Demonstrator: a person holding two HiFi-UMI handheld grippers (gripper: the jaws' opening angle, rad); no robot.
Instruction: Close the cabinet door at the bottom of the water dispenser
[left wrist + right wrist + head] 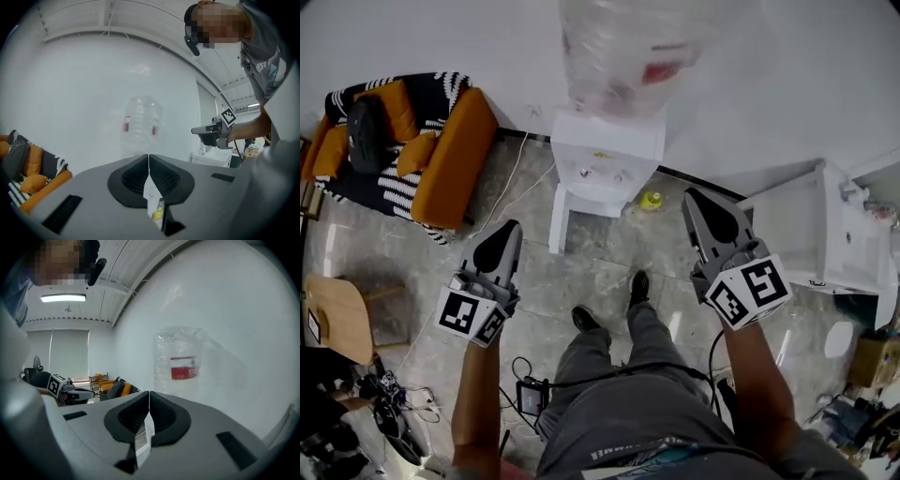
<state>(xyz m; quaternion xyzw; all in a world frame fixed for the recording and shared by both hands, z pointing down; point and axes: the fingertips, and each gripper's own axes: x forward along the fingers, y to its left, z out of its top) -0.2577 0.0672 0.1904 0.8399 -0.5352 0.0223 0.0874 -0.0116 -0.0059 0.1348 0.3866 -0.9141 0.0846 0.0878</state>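
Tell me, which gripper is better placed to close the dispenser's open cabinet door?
Probably left: the open cabinet door juts from the water dispenser on that side, nearer the left gripper than the right gripper.

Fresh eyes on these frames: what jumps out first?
The white water dispenser with its big clear bottle stands top centre of the head view. The left gripper and right gripper, both shut and empty, are held out before it, one on each side. An orange sofa sits at the left.

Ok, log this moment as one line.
left hand-held gripper: shut, empty | right hand-held gripper: shut, empty | white water dispenser: white bottom cabinet door open, untouched
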